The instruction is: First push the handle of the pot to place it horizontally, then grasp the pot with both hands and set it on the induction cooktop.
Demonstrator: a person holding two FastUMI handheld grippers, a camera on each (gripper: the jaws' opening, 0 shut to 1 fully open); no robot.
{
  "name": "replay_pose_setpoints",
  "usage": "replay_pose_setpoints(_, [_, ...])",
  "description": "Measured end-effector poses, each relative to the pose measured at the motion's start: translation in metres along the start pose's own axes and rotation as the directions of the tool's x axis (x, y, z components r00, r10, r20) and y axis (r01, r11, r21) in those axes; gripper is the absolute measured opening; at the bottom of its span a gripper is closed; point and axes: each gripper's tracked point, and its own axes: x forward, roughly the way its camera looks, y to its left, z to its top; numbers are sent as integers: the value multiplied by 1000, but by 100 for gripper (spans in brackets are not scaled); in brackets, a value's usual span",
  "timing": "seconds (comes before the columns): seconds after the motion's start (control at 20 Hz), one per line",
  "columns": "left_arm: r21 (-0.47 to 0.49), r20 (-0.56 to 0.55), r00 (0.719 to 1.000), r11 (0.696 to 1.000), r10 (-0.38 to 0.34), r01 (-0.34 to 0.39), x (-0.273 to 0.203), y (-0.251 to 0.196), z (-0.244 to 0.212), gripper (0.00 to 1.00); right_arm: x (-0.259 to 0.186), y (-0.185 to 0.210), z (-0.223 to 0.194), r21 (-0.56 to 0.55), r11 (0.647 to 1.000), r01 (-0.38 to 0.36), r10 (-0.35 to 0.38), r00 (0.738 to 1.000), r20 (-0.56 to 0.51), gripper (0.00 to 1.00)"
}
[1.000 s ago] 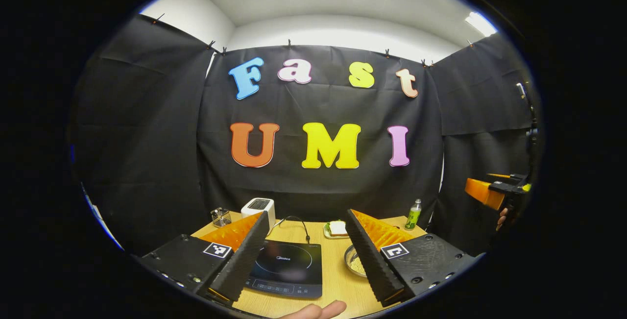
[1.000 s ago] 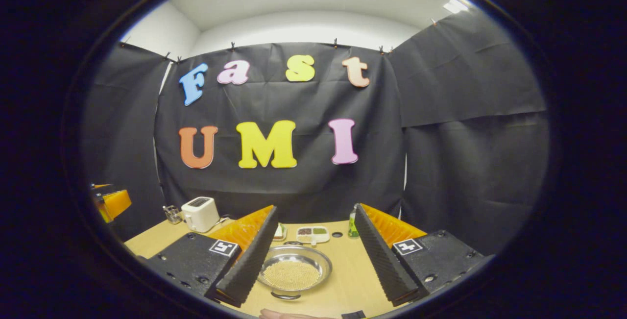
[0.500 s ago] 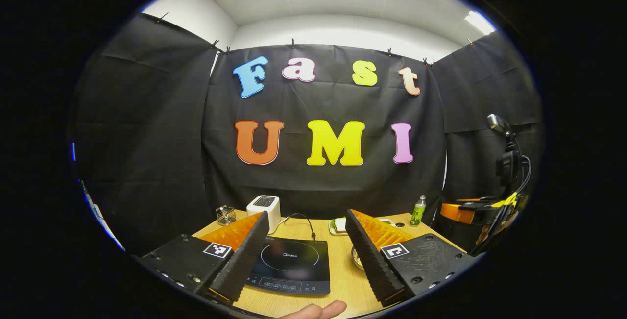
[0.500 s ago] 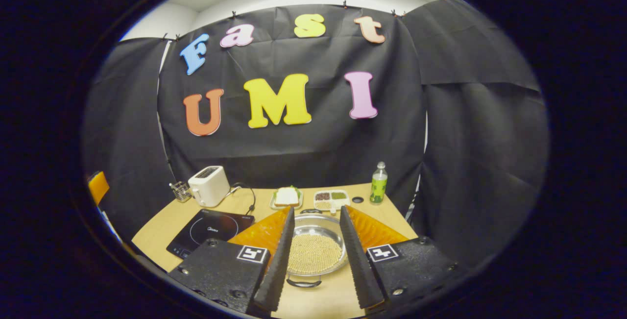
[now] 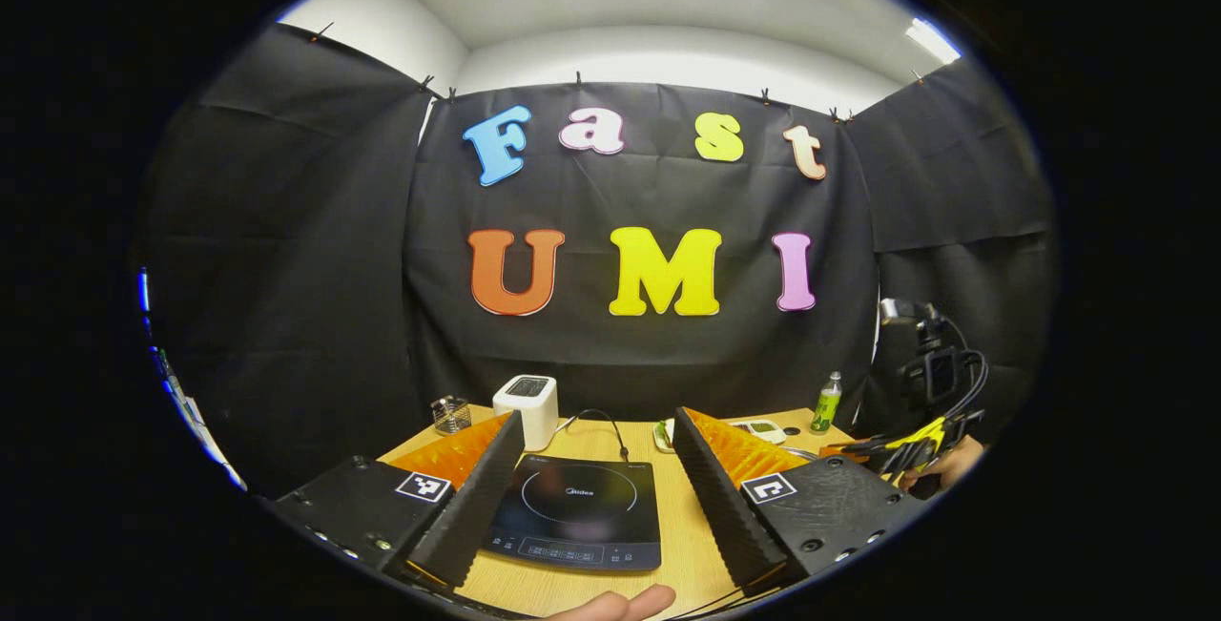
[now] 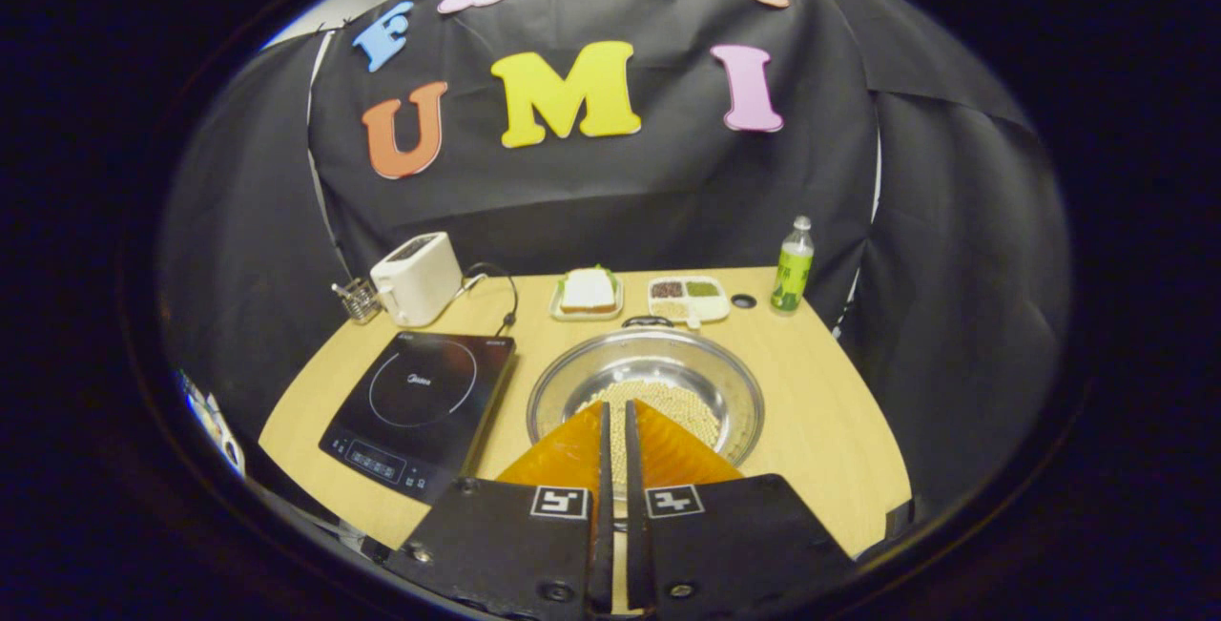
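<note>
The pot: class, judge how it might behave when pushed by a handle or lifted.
The pot looks like shiny metal, so probably stiff and apt to slide on the smooth table. The beans covering its bottom likely add weight and may shift if it tilts. Being wide and shallow, it seems unlikely to tip.

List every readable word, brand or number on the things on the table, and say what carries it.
Induction cooktop: brand mark and control markings too small to read.
Bottle: label too small to read.
Nothing here can be quoted.
</note>
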Motion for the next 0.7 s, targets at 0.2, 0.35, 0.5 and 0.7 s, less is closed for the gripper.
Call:
replay_pose_setpoints(0.2, [9, -10, 1000, 1000, -2, 2, -2, 1, -6, 95, 21, 26, -44, -1, 998, -58, 57, 988, -145, 4])
replay_pose_setpoints(0.35, [16, -13, 1000, 1000, 2, -2, -4, 5, -10, 95, 33, 47, -76, 32, 994, -109, 114, 961, -253, 4])
replay_pose_setpoints(0.5, [14, -12, 1000, 1000, 8, -8, -6, 9, -11, 95, 45, 54, -97, 41, 992, -123, 130, 940, -315, 2])
replay_pose_setpoints(0.7, [8, -14, 1000, 1000, 17, -17, -7, 14, -14, 94, 60, 50, -120, 71, 991, -109, 128, 916, -380, 2])
